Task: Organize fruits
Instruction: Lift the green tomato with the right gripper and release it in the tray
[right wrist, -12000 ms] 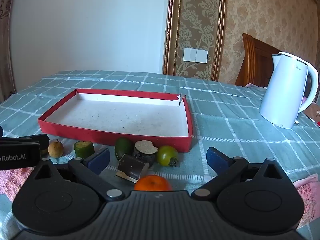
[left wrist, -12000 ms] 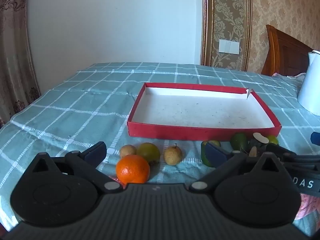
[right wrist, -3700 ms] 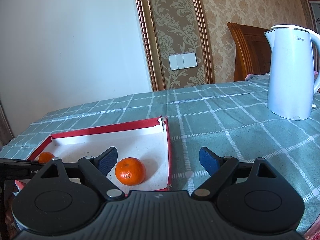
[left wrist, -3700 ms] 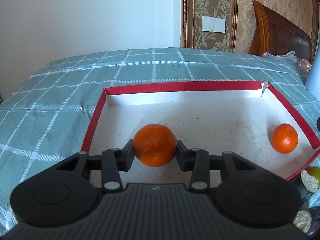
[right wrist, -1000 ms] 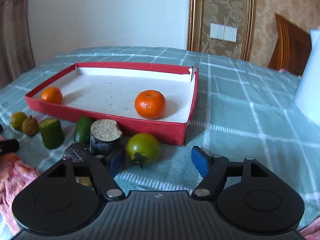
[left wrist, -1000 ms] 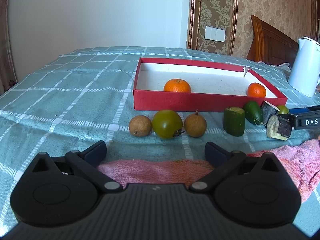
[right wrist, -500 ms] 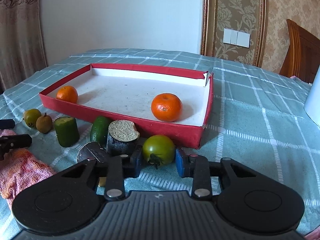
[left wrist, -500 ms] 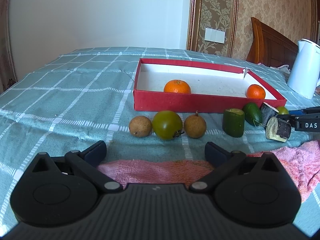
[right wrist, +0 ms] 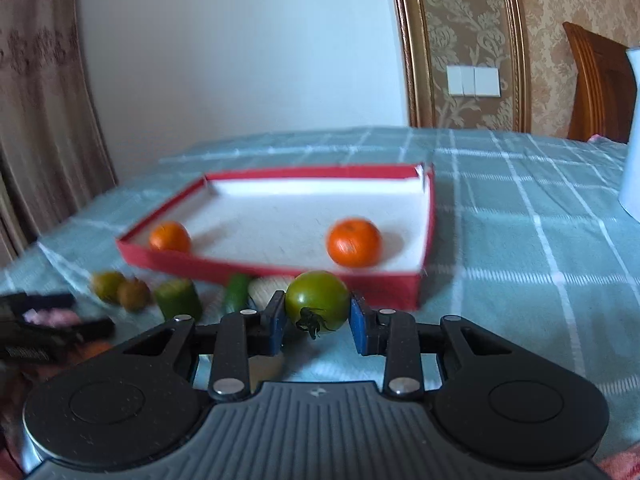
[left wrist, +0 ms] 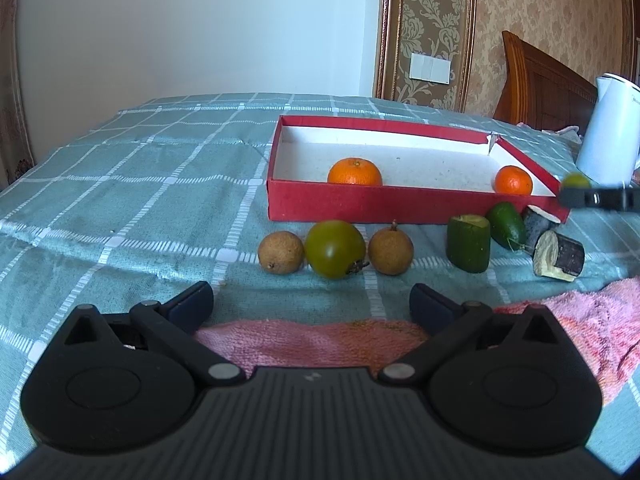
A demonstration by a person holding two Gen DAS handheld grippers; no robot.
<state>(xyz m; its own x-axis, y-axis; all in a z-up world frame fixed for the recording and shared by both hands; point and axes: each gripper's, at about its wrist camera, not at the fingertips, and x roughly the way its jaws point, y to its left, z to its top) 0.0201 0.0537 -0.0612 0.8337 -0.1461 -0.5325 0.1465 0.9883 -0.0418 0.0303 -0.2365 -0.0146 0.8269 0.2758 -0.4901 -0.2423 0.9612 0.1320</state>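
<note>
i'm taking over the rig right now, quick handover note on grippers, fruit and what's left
Right gripper: shut on a green tomato, held just in front of the red box.
Left gripper: open, empty, over the pink towel.
Done: two oranges, and, lie in the box.
Left on the cloth: a larger green tomato between two brown round fruits, and, a cut green piece, a small green fruit and two dark cut stubs.
Next, probably: put the held tomato in the box.
</note>
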